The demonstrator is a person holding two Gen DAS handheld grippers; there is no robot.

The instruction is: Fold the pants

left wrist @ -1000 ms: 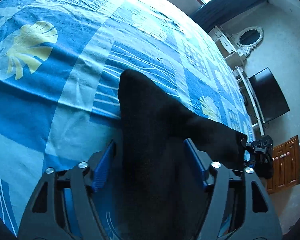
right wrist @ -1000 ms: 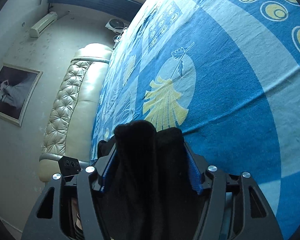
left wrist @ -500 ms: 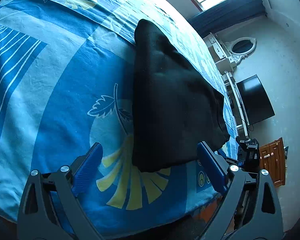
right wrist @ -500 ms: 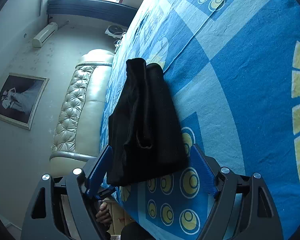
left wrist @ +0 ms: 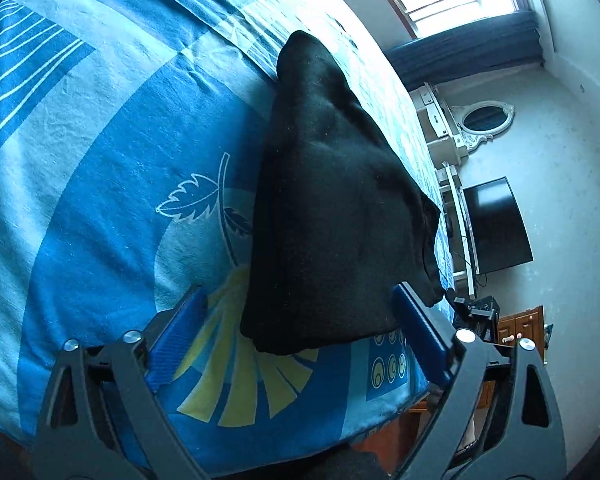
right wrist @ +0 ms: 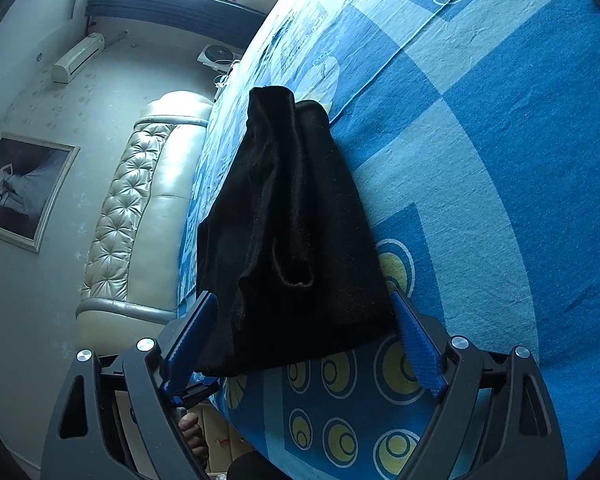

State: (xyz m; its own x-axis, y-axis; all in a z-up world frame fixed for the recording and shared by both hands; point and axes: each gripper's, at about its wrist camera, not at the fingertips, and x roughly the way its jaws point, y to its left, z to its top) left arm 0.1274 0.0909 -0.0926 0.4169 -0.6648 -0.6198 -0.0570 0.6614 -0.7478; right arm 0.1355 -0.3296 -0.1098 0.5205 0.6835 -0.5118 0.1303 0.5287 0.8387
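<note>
While pants (left wrist: 336, 208) lie folded in compact bundle near bed (left wrist: 100, 128) edge, left gripper (left wrist: 300, 332) and right gripper (right wrist: 300, 340) hover spread wide, holding nothing. Fold looks near done; pull back straight, avoid snagging near hem.
</note>
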